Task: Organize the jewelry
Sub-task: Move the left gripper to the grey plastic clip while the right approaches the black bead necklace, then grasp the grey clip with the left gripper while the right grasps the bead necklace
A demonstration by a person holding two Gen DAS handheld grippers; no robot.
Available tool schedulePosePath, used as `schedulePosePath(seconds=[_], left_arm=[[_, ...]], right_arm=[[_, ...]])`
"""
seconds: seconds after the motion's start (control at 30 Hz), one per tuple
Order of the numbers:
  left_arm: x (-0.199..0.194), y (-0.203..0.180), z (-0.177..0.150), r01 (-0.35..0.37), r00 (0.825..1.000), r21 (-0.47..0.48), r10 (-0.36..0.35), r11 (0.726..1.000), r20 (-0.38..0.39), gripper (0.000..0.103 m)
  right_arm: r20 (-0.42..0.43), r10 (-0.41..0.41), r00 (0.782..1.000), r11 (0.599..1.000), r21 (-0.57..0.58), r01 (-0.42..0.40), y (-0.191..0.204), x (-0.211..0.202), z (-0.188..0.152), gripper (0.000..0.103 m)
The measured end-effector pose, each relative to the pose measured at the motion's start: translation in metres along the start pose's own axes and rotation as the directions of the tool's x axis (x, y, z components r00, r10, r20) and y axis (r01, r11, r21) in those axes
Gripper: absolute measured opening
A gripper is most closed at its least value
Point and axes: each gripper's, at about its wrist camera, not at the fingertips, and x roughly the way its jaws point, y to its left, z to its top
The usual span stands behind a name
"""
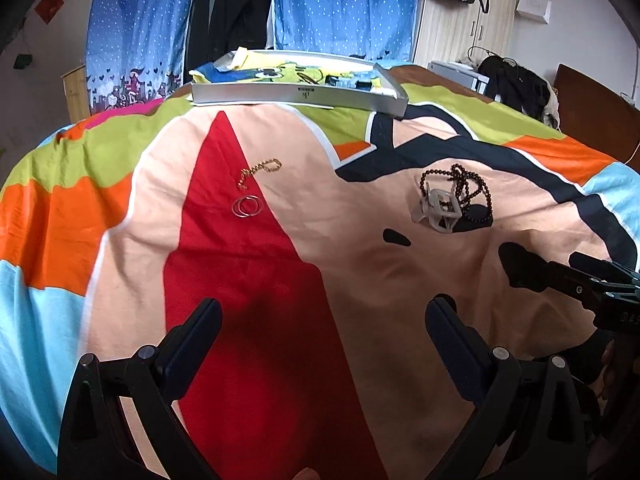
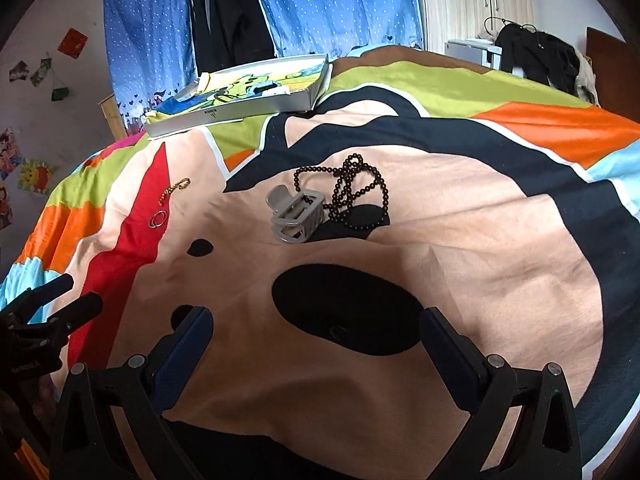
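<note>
At the bottom of the left wrist view, the left gripper point(image 1: 324, 320) has its two dark fingers point(image 1: 192, 340) spread wide with nothing between them, hovering over the red wedge of the printed bedspread point(image 1: 280, 280). The right gripper point(image 2: 318, 330) is likewise spread apart and empty at the bottom of its own view, above a large black oval in the pattern. Each gripper shows at the edge of the other's view: the right one at the right edge of the left wrist view, the left one at the lower left of the right wrist view.

Beyond the left fingers, near the centre left of the frame, two thin hoop earrings point(image 1: 247, 205) lie overlapping on the red cloth, and just above them a short gold chain point(image 1: 260, 172) stretches toward the upper right. To the right of centre, a grey hair claw clip point(image 1: 436, 210) sits on the peach area, touching a tangle of dark bead necklace point(image 1: 464, 188) that loops behind and beside it. In the right wrist view the clip and beads lie at the centre, straight ahead of the right fingers.

Farther up, at the far edge of the bed, a shallow white box point(image 1: 300, 96) lies open with colourful paper and small items inside. Behind it hangs a blue dotted curtain point(image 1: 340, 8), with dark clothes in the gap.
</note>
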Motion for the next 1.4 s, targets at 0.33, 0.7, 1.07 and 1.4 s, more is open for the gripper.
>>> schedulePosePath(seconds=[0.33, 0.7, 1.07, 1.4], left_arm=[[0.022, -0.013, 0.021, 0.024, 1.000, 0.032, -0.023, 0.999, -0.020, 0.099], [0.063, -0.039, 0.053, 0.133, 0.990, 0.077, -0.130, 0.988, -0.046, 0.099], [0.119, -0.071, 0.072, 0.266, 0.957, 0.069, -0.255, 0.961, -0.139, 0.099], [0.163, -0.080, 0.095, 0.295, 0.941, 0.047, -0.282, 0.954, -0.187, 0.079]], right_arm=[[0.023, -0.025, 0.999, 0.999, 0.021, 0.024, -0.021, 0.008, 0.023, 0.103], [0.022, -0.060, 0.998, 0.996, 0.061, 0.058, -0.066, 0.032, 0.055, 0.103], [0.007, 0.009, 1.000, 0.997, -0.075, -0.009, -0.081, 0.078, 0.086, 0.075], [-0.018, 0.103, 0.994, 0.992, -0.071, -0.104, -0.091, 0.108, 0.099, 0.045]])
